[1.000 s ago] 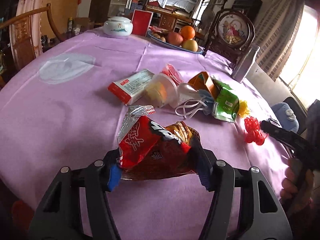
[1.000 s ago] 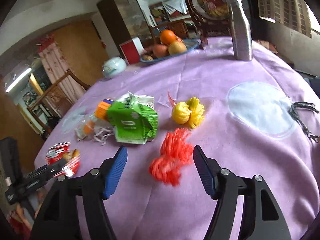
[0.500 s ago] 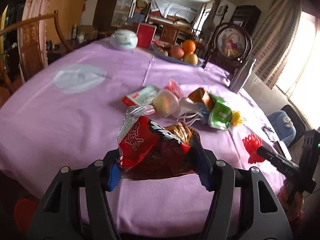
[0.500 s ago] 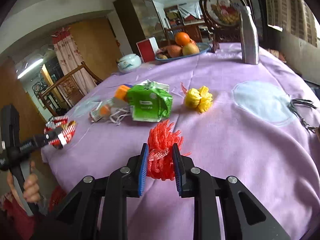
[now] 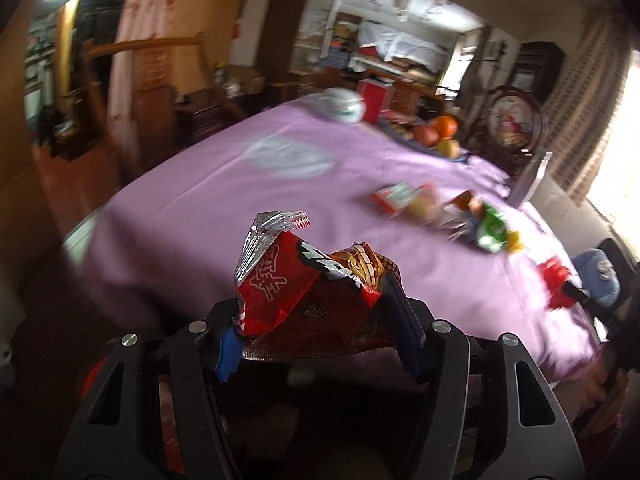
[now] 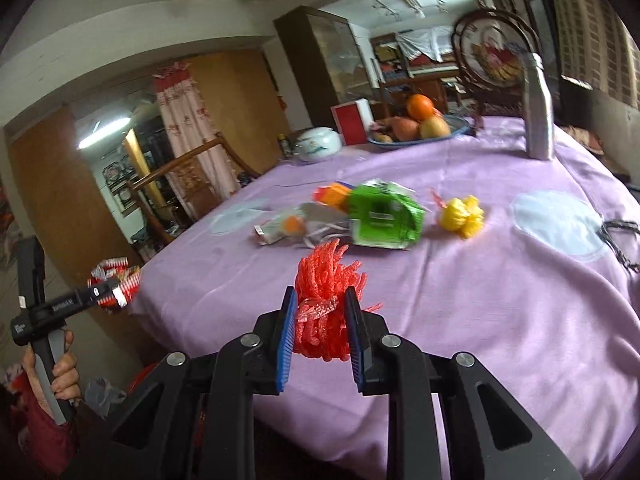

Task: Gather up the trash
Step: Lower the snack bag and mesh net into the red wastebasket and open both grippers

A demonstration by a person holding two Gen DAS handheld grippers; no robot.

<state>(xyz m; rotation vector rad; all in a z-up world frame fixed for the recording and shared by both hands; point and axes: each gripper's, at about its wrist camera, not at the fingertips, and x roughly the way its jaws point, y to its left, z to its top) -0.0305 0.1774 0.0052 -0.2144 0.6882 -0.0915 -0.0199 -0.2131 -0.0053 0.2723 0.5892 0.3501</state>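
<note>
Trash in both grippers, lifted clear of table

Trash item one: red snack wrapper, pinched crumpled between the blue pads of the left gripper, held off the near edge of the purple table. Item two: red foam net, squeezed narrow in the right gripper above the cloth. Both held high, probably for carrying to a bin. Green packet and yellow net lie uncollected.

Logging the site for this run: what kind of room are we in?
Most likely a home dining room: a round table in a purple cloth, a fruit bowl, a glass-front cabinet and a wooden chair.
</note>
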